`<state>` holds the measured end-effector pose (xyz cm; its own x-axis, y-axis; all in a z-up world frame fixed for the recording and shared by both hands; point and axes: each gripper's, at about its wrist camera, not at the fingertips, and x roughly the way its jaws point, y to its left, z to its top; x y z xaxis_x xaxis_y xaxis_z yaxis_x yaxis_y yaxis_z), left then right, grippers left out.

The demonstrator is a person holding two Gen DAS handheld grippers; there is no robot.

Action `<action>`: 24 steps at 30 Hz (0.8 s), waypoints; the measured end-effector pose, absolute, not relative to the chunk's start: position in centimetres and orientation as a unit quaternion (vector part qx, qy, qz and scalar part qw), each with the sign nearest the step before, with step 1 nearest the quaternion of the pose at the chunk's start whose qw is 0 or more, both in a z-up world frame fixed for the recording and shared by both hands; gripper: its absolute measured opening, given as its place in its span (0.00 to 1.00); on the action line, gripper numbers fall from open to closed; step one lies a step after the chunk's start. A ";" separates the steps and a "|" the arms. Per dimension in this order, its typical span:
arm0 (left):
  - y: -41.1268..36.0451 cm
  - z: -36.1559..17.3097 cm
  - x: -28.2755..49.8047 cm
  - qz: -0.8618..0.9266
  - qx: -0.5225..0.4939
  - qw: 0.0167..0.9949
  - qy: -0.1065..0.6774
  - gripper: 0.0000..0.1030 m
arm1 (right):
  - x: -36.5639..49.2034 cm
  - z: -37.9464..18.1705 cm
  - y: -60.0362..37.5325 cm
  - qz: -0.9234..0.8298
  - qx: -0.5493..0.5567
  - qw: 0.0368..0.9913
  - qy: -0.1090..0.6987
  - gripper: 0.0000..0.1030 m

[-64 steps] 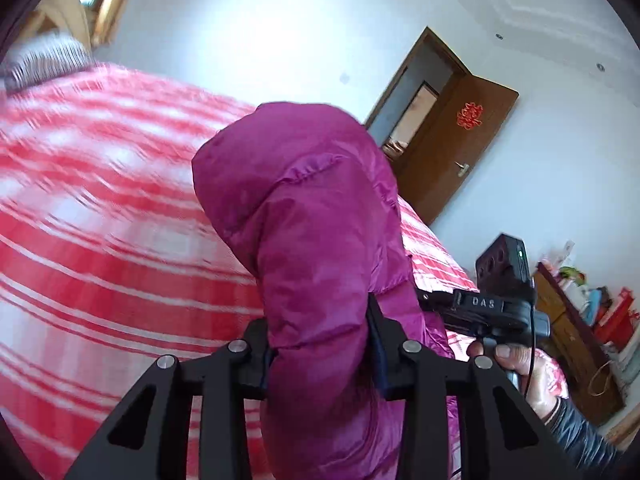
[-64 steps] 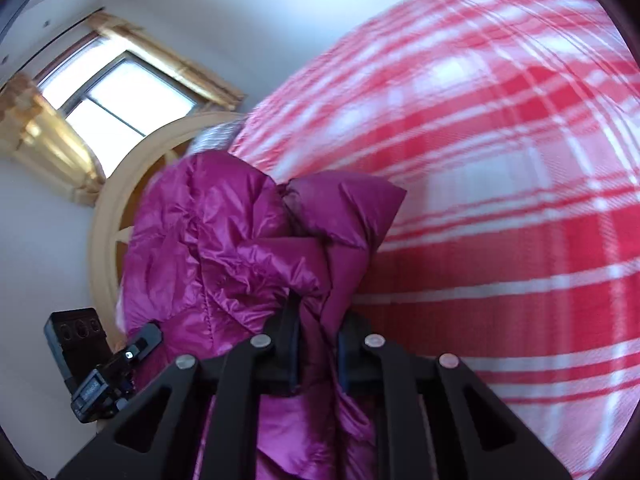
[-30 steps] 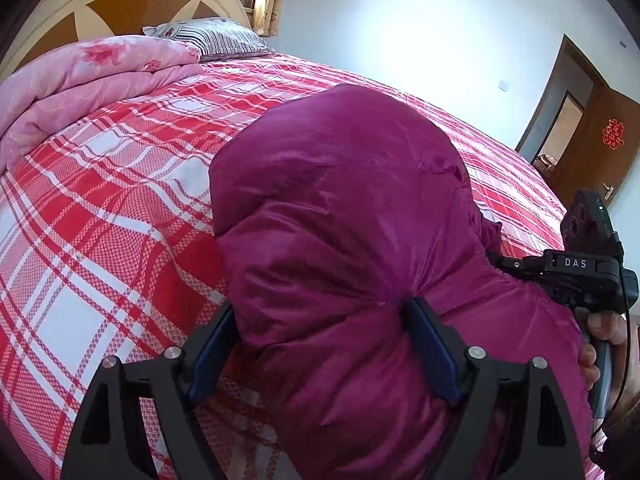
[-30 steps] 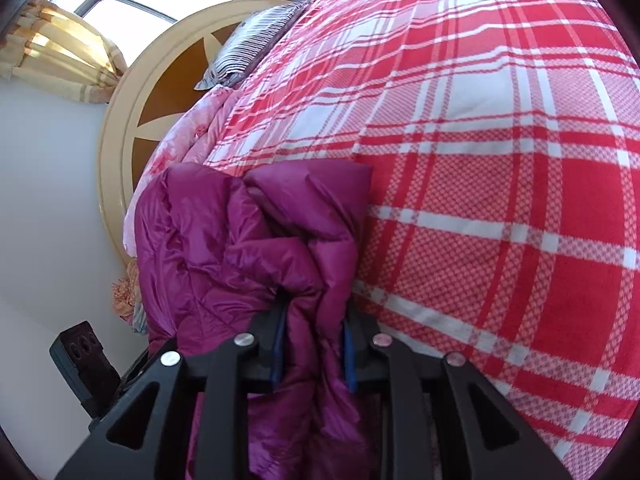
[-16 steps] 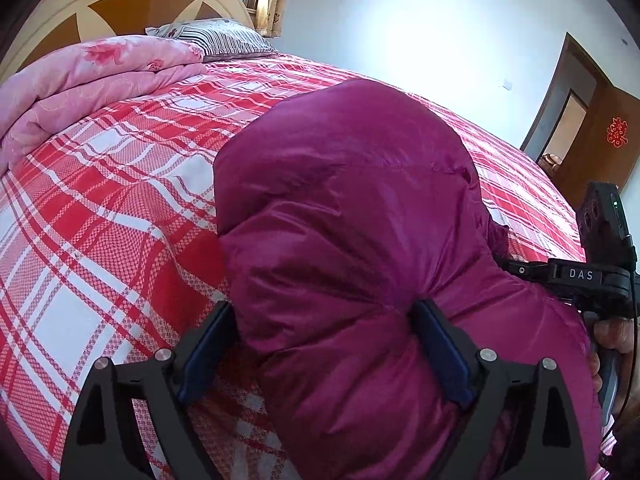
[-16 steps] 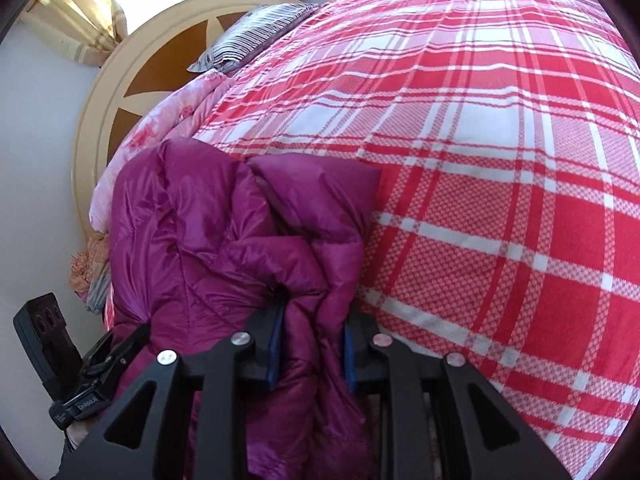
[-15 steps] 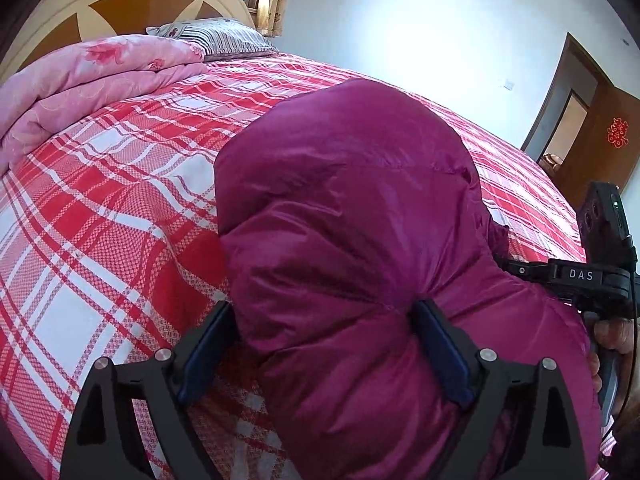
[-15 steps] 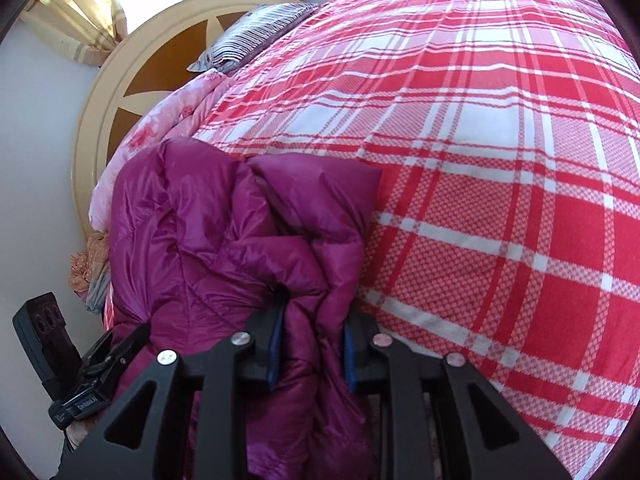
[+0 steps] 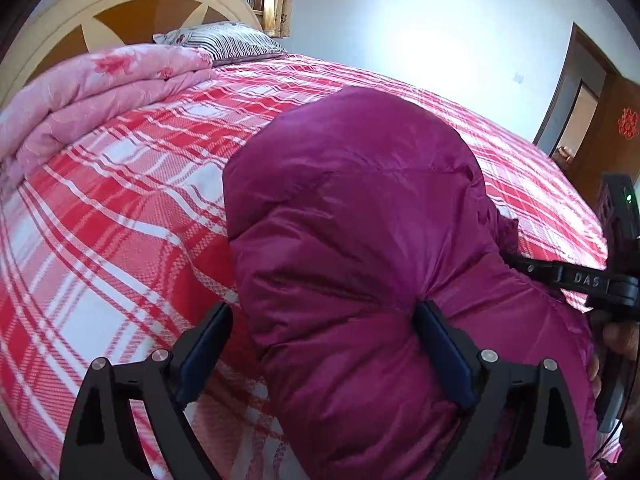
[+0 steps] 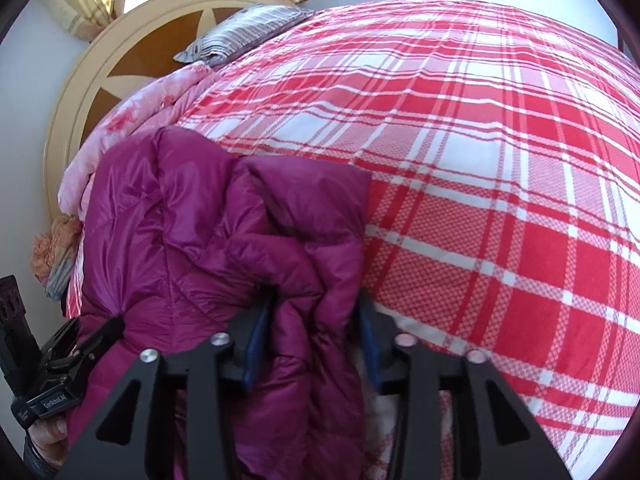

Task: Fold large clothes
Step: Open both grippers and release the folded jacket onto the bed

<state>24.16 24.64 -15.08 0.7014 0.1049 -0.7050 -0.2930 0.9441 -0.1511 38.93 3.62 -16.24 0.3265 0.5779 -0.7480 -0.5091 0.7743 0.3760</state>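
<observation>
A magenta puffer jacket [image 9: 360, 240] lies bunched on the red and white plaid bed [image 9: 120, 216]. My left gripper [image 9: 324, 344] stands wide open around a thick fold of it; the left finger is clear of the fabric. In the right wrist view the jacket [image 10: 208, 232] sits at the left of the bed [image 10: 500, 200]. My right gripper [image 10: 314, 332] has its jaws spread, with a fold of the jacket loose between them. The right gripper also shows in the left wrist view [image 9: 576, 280] at the jacket's right side.
A folded pink quilt [image 9: 88, 96] and a striped pillow [image 9: 228, 42] lie at the head of the bed by the round headboard [image 9: 120, 12]. A brown door [image 9: 600, 128] stands at the far right. An orange cloth [image 10: 56, 248] hangs beside the bed.
Both grippers lowered the jacket onto the bed. The left jaws opened about a second ago and widened further. The right jaws, shut on the fold until half a second ago, have now spread.
</observation>
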 end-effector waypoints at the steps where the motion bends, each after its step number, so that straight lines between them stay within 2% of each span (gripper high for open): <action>1: 24.6 -14.7 23.9 0.113 -0.125 0.913 0.372 0.90 | 38.8 -15.9 3.4 0.325 0.036 0.818 0.473 0.57; 5: 23.6 -11.3 21.2 0.116 -0.110 0.928 0.336 0.90 | 37.3 -13.1 1.9 0.302 0.037 0.841 0.448 0.62; 9: 22.4 -7.7 17.7 0.102 -0.091 0.945 0.297 0.90 | 33.5 -8.9 0.0 0.290 0.022 0.875 0.387 0.82; 15: 21.2 -3.2 14.5 0.084 -0.091 0.961 0.246 0.90 | 27.8 -5.3 -1.1 0.282 0.000 0.899 0.335 0.84; 17: 20.8 -2.0 13.7 0.078 -0.085 0.967 0.228 0.90 | 25.9 -4.5 -1.4 0.279 -0.007 0.906 0.318 0.87; 19: 20.4 -1.3 13.2 0.069 -0.082 0.970 0.220 0.90 | 24.2 -3.6 -1.8 0.275 -0.014 0.913 0.300 0.90; 24: 19.7 -0.5 12.5 0.049 -0.079 0.973 0.209 0.90 | 21.2 -2.0 -3.2 0.266 -0.006 0.925 0.270 0.91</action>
